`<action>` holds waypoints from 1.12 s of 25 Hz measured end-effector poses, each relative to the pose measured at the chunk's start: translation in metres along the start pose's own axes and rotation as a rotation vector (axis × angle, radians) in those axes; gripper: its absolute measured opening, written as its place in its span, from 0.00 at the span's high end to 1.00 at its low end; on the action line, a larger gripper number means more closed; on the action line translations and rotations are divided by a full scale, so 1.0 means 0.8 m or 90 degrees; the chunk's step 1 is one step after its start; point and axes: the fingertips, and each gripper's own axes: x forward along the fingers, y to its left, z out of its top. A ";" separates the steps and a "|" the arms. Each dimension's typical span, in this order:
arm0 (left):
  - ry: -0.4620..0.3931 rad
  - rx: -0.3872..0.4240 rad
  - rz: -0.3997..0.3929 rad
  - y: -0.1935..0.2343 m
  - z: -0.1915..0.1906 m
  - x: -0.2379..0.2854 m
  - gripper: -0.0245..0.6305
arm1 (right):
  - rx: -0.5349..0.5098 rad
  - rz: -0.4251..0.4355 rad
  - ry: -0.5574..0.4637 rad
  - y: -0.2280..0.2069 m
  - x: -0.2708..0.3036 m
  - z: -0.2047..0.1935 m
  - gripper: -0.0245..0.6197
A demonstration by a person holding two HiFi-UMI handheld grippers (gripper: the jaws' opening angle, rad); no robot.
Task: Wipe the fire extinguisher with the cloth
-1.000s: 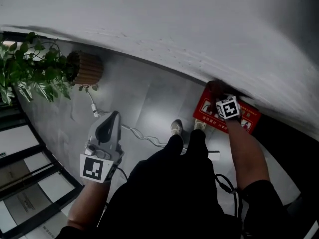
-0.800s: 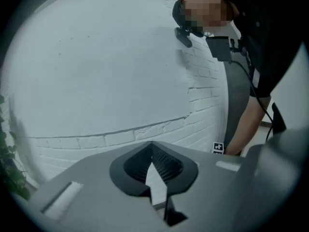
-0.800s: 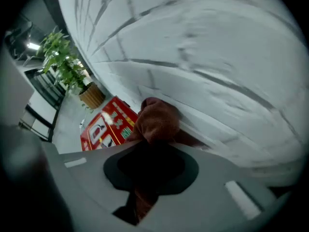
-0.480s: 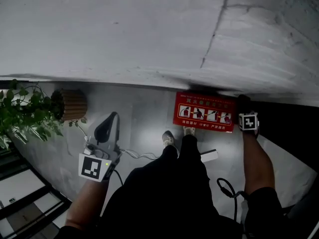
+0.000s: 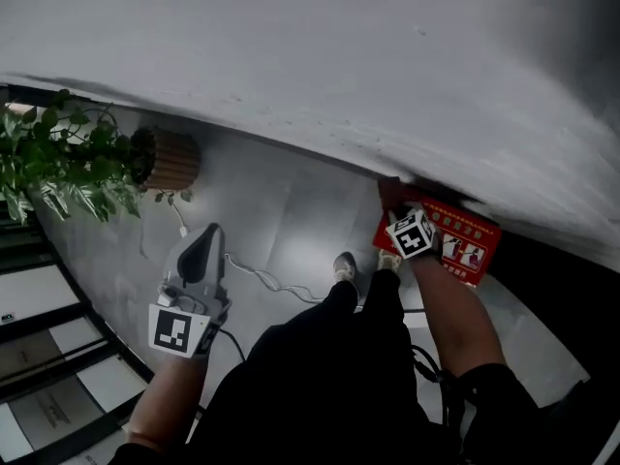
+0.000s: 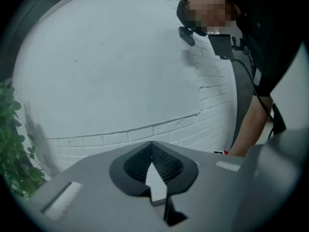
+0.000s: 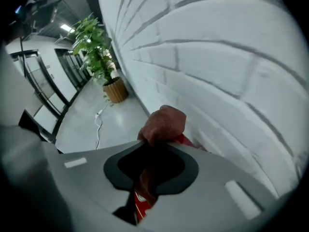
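Two states: R gripper (image 7: 153,151) jaws clamped on cloth (image 7: 164,122); L gripper (image 6: 152,146) jaws together, empty.

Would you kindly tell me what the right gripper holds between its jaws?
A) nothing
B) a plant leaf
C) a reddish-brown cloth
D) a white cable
C: the right gripper view shows the right gripper closed on the reddish-brown cloth, which bunches out past its tips.
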 end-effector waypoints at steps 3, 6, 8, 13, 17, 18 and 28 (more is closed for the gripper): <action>0.031 -0.007 0.052 0.023 -0.019 -0.039 0.96 | -0.024 0.027 0.066 0.029 0.041 0.000 0.89; 0.048 -0.022 0.087 0.037 -0.032 -0.068 0.96 | -0.031 0.043 0.081 0.034 0.042 -0.012 0.89; 0.042 -0.029 0.086 0.036 -0.037 -0.069 0.96 | -0.057 0.041 0.083 0.026 0.032 -0.023 0.89; 0.008 -0.037 0.030 0.008 -0.023 -0.033 0.96 | 0.015 -0.015 0.094 -0.024 -0.024 -0.094 0.89; -0.026 -0.021 -0.039 -0.024 0.003 0.010 0.96 | 0.102 -0.077 0.100 -0.081 -0.083 -0.171 0.89; -0.031 -0.016 -0.056 -0.033 0.008 0.019 0.96 | 0.125 -0.097 0.104 -0.094 -0.099 -0.193 0.89; -0.034 0.005 -0.120 -0.063 0.010 0.046 0.96 | 0.281 -0.240 0.201 -0.165 -0.211 -0.351 0.89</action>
